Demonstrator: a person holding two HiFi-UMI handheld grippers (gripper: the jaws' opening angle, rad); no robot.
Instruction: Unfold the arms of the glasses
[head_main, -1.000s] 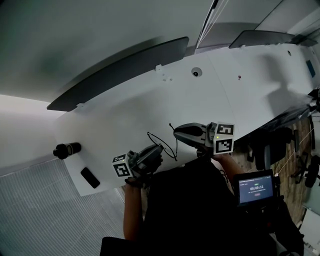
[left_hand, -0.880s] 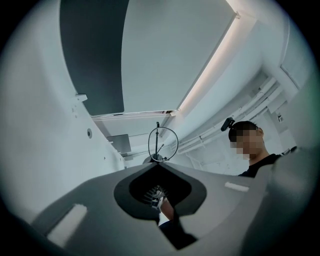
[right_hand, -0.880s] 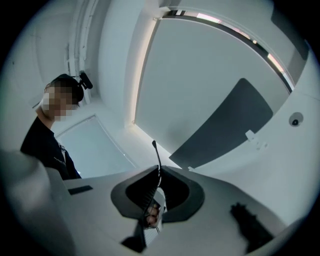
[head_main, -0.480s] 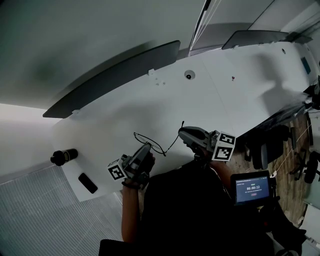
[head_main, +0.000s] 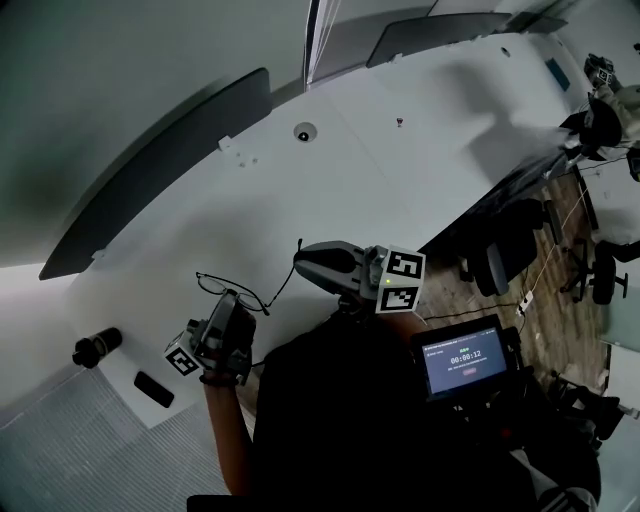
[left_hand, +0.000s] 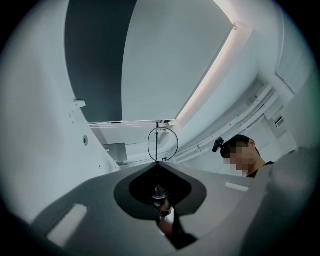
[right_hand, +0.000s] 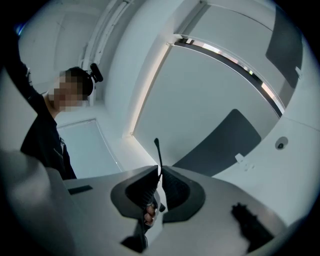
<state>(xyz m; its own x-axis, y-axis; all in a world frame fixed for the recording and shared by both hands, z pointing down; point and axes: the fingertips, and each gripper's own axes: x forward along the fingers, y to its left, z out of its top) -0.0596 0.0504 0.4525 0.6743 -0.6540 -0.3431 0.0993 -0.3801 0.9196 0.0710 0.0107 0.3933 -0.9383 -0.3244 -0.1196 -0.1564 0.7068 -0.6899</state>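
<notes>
The thin black wire glasses (head_main: 226, 288) are held over the white table (head_main: 400, 190) near its front edge. My left gripper (head_main: 238, 306) is shut on the frame; in the left gripper view one round lens rim (left_hand: 162, 144) stands just above the closed jaws of the left gripper (left_hand: 158, 165). My right gripper (head_main: 299, 264) is shut on one glasses arm (head_main: 285, 272), which swings out from the frame to the right. In the right gripper view the arm's black tip (right_hand: 157, 150) pokes up from between the closed jaws of the right gripper (right_hand: 160, 170).
A black cylinder (head_main: 96, 346) and a flat black object (head_main: 153, 388) lie at the table's left end. A dark panel (head_main: 150, 180) runs along the far edge. A timer screen (head_main: 465, 357) hangs at my chest; office chairs (head_main: 500, 265) stand to the right.
My right gripper has drawn the arm's tip outward, away from the frame, so the arm stands wider. The left gripper has kept its hold almost in place. The head camera has swung.
</notes>
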